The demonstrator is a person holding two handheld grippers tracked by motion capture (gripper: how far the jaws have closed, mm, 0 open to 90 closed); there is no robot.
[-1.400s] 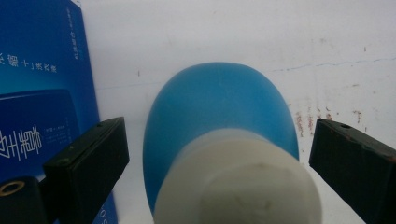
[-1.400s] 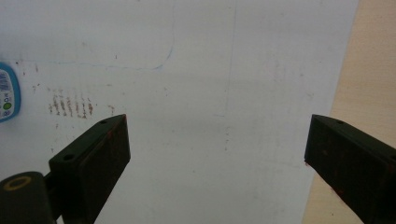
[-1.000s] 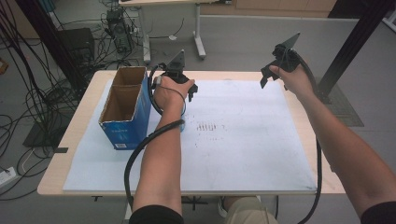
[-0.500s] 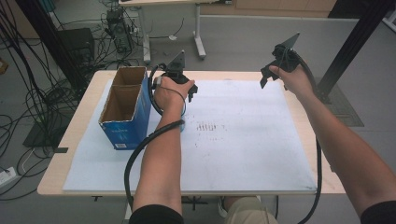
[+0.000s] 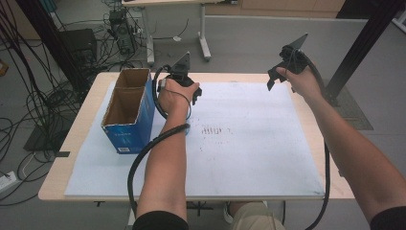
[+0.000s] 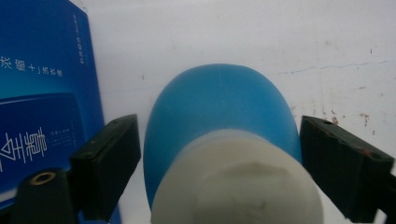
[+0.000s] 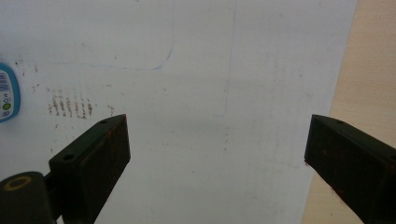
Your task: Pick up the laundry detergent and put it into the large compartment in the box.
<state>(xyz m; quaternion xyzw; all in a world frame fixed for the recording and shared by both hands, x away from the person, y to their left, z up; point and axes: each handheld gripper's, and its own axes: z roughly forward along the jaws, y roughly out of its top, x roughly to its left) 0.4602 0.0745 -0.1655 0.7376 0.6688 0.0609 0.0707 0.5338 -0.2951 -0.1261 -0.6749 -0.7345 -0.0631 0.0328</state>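
A blue bottle with a white end (image 6: 219,112) lies on the white sheet, right beside the blue cardboard box (image 6: 42,107). My left gripper (image 6: 219,140) straddles it; its jaws have just been closing and both pads now sit against the bottle's blue sides. From above, the left hand and gripper (image 5: 184,81) rest at the box's (image 5: 129,115) right wall and cover the bottle. My right gripper (image 5: 287,64) hangs in the air over the table's far right corner. In its own view it (image 7: 215,140) is open with nothing between the jaws.
The open-topped box stands at the table's left. The white sheet (image 5: 249,153) covers most of the wooden table (image 5: 306,110) and has dark smudge marks (image 5: 215,130) near its middle. A blue-edged white label (image 7: 7,93) shows at the left edge of the right gripper view. Cables and table legs lie beyond the far edge.
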